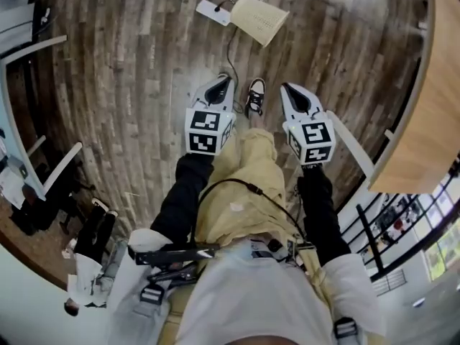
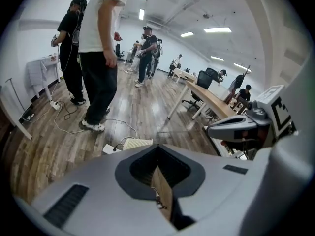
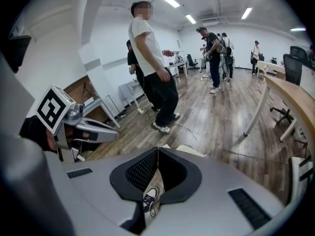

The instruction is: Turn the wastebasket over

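The wastebasket [image 1: 260, 19], cream with ribbed sides, lies on its side on the wood floor ahead of me, its open mouth toward the lower right. It also shows just past the jaw tips in the left gripper view as a ribbed cream wastebasket [image 2: 137, 143], and a sliver of the wastebasket [image 3: 189, 150] peeks over the jaws in the right gripper view. My left gripper [image 1: 219, 88] and right gripper [image 1: 295, 90] hang side by side over my legs, well short of the basket. Both point down and forward, jaws together, nothing between them.
A white power strip [image 1: 213, 11] with a cable lies beside the basket. My shoe [image 1: 254, 95] shows between the grippers. A wooden table [image 1: 424, 121] runs along the right, white desk frames [image 1: 43, 49] on the left. A person [image 3: 152, 68] stands beyond the basket, others farther back.
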Available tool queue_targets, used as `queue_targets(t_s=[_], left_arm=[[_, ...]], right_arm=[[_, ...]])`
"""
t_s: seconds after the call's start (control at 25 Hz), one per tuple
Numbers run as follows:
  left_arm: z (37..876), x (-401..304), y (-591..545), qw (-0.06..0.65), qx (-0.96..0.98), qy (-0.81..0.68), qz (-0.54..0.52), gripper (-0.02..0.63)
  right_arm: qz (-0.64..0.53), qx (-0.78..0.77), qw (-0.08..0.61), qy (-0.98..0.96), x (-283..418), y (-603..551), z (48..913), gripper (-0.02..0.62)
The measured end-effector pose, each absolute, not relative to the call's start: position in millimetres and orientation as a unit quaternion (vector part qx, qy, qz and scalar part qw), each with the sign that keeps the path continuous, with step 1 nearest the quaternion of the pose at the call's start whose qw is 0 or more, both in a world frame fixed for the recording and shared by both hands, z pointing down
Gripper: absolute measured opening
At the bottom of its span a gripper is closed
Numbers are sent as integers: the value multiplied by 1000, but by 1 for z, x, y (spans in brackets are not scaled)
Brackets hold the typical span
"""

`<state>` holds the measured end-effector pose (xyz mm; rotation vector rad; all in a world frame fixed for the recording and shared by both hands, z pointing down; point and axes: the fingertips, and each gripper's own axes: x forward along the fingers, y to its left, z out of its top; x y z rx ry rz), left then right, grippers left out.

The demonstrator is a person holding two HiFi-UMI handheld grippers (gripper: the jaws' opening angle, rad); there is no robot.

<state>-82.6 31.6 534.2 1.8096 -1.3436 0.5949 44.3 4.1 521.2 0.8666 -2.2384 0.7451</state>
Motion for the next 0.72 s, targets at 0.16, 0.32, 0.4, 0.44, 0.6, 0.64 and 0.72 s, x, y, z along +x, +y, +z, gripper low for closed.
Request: queue_targets(t_s=[0.16, 0.32, 0.4, 0.44, 0.6, 0.64, 0.72], left_arm=[[600, -87, 50, 414, 710, -506, 263, 2], [655, -94, 64, 436, 710, -480, 275, 2], [681, -98, 74, 441, 710, -469, 285, 2], [694, -99, 77, 441, 711, -465, 289, 2], [739, -109, 77, 439, 710, -455, 311, 2], [748, -109, 75, 436, 711, -453, 316, 2], [763, -107, 69, 433, 715, -447, 318, 2]], right_arm=[[315, 325, 334, -827, 52, 10, 597, 20], [324, 293, 359, -825, 43, 9, 679, 20], [330, 271, 367, -827, 36, 8, 718, 20], [330, 263, 372, -827, 34, 6, 736, 20], [321, 247, 399, -822, 25, -8, 793, 20], [322, 246, 403, -821, 22, -11, 803, 20], [325, 241, 410, -818, 14, -13, 820, 20]])
